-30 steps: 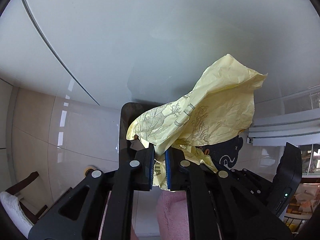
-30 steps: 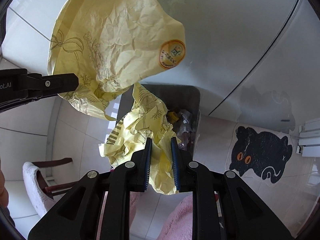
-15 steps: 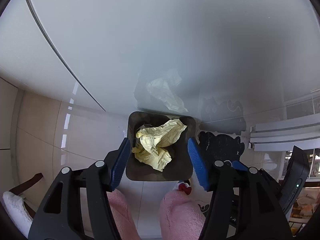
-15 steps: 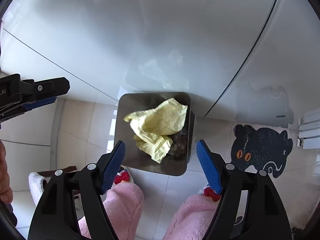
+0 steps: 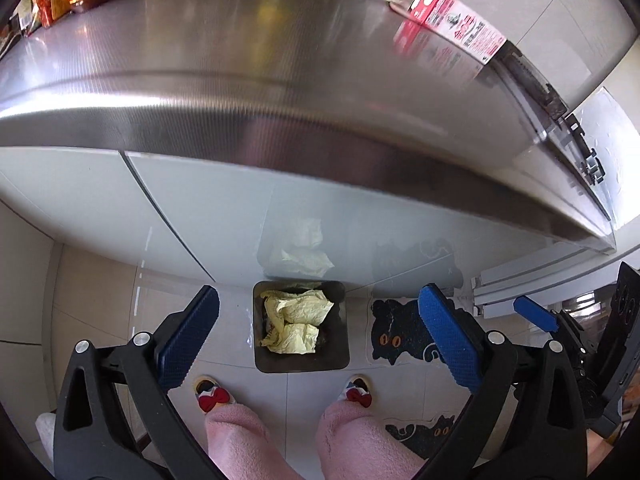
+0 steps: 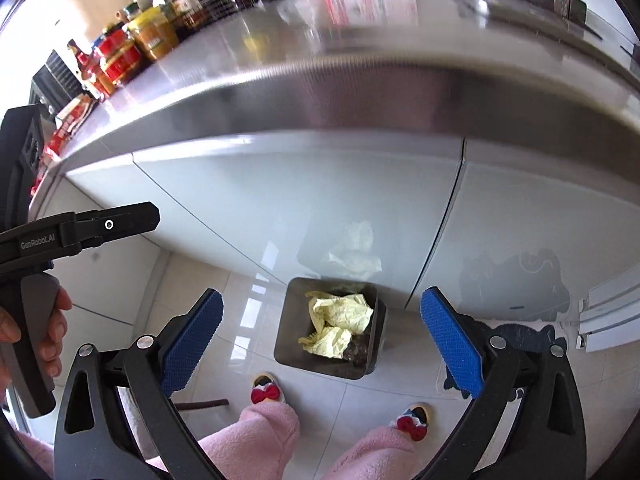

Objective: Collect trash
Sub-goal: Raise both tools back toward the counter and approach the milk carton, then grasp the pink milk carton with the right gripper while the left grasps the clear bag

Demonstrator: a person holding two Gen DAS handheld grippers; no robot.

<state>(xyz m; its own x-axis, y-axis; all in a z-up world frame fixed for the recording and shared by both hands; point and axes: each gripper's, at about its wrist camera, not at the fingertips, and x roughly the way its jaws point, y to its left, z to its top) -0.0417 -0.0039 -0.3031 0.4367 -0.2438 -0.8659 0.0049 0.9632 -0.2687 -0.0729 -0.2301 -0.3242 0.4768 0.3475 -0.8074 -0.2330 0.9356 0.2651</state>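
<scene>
The left gripper (image 5: 316, 336), black-framed with blue ribbed pads, fills the lower part of the left wrist view with its jaws spread wide and nothing between them; the right gripper (image 6: 320, 340), of the same build, stands likewise spread and empty in the lower part of the right wrist view. Framed between the fingers in both views, at lower centre, sits the dark square trash bin (image 5: 260, 344) on the glossy pale floor tiles (image 5: 96, 288). Two crumpled pale-yellow paper wrappers (image 5: 298, 322) lie inside the bin, one above the other in the frame and touching. Below the bin, at the bottom edge, appear the person's pink fleece trouser legs (image 5: 240, 436) and slippers with red bows (image 5: 212, 392). Just right of the bin a black cat-shaped floor mat (image 5: 396, 336) lies on the tiles. Above the bin, glossy white cabinet fronts (image 5: 224, 208) mirror the wrappers, and a brushed steel countertop (image 5: 256, 52) spans the upper frame. A red-and-white carton (image 5: 456, 24) lies on the countertop at upper right. In the right wrist view, jars and bottles of condiments (image 6: 136, 40) crowd the upper left.
</scene>
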